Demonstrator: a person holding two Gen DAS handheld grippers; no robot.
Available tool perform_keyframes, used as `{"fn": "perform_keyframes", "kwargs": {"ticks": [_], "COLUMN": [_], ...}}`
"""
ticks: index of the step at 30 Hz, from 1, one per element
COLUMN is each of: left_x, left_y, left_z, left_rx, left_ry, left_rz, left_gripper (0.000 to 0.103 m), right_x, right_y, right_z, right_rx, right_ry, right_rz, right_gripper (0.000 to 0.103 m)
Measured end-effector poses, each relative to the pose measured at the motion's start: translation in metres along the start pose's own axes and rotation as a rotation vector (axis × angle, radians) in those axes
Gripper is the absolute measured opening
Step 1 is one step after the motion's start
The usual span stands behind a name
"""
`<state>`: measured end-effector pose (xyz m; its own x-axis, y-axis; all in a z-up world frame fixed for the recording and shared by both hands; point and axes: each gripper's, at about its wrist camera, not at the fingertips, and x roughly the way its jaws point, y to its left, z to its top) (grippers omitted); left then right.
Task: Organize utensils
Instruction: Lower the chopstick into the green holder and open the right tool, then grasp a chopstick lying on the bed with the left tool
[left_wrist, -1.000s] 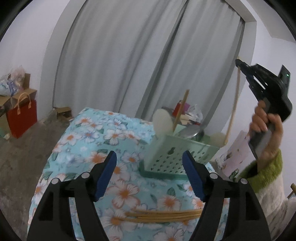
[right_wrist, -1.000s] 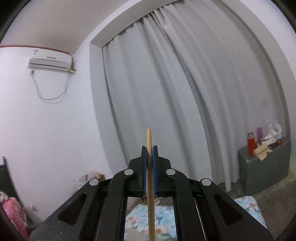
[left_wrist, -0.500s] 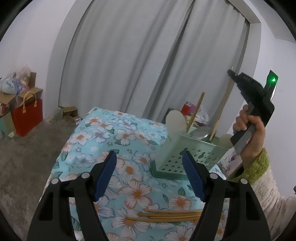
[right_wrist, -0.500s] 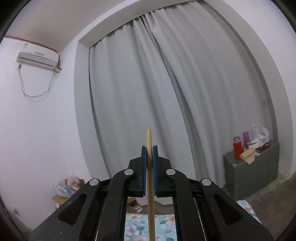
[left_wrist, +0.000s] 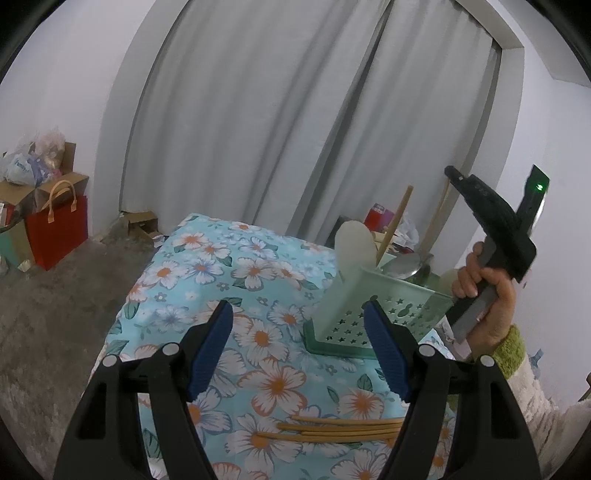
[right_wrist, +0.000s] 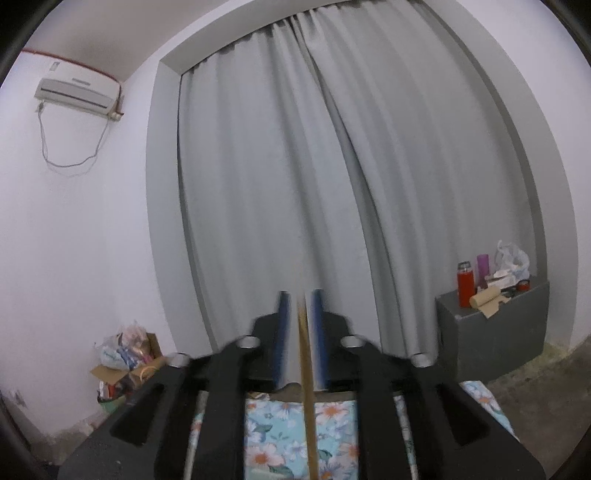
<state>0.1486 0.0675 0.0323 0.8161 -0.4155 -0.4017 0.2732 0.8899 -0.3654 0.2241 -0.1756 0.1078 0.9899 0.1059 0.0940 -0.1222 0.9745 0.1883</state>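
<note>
Chopsticks: a bundle of tan wooden chopsticks (left_wrist: 340, 430) lies flat on the floral turquoise-clothed surface (left_wrist: 207, 258), in front of the pale green perforated plastic utensil caddy (left_wrist: 373, 306). Left gripper (left_wrist: 297, 347) hovers in front of the caddy, blue-padded fingers spread wide with nothing between them. Right gripper (right_wrist: 300, 332), held in a hand (left_wrist: 487, 302) just right of the caddy, has just been opening; one slim wooden chopstick (right_wrist: 306, 387) stands upright between its fingers, gaps visible on both sides. Another chopstick (left_wrist: 393, 229) leans inside the caddy.
</note>
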Motion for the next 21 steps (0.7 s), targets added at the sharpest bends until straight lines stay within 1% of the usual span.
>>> {"fn": "perform_keyframes", "kwargs": {"ticks": [2, 4, 6, 8, 14, 17, 18, 21], "left_x": [0.000, 0.000, 0.000, -0.001, -0.005, -0.007, -0.008, -0.008], "left_y": [0.000, 0.000, 0.000, 0.000, -0.002, -0.004, -0.005, -0.006], "left_z": [0.000, -0.001, -0.001, -0.002, -0.006, -0.010, -0.011, -0.018], "left_rx": [-0.003, -0.006, -0.009, -0.012, -0.014, -0.007, -0.006, -0.001], "left_ry": [0.001, 0.001, 0.000, -0.001, 0.008, 0.022, 0.028, 0.057], "left_rz": [-0.001, -0.003, -0.004, -0.004, -0.004, -0.003, -0.002, 0.002], "left_gripper": [0.071, 0.071, 0.071, 0.071, 0.071, 0.071, 0.071, 0.071], "right_x": [-0.009, -0.022, -0.035, -0.051, -0.103, -0.127, -0.131, -0.135], "right_y": [0.002, 0.005, 0.008, 0.010, 0.014, 0.015, 0.014, 0.010], "right_z": [0.005, 0.012, 0.018, 0.027, 0.051, 0.056, 0.055, 0.041], "right_rx": [-0.007, -0.019, -0.022, -0.024, -0.020, -0.008, 0.003, 0.041], "right_ry": [-0.012, -0.026, -0.039, -0.056, -0.097, -0.067, -0.043, 0.081], "right_rz": [0.004, 0.010, 0.017, 0.023, 0.054, 0.074, 0.088, 0.126], "right_gripper": [0.043, 0.045, 0.050, 0.052, 0.062, 0.064, 0.065, 0.065]}}
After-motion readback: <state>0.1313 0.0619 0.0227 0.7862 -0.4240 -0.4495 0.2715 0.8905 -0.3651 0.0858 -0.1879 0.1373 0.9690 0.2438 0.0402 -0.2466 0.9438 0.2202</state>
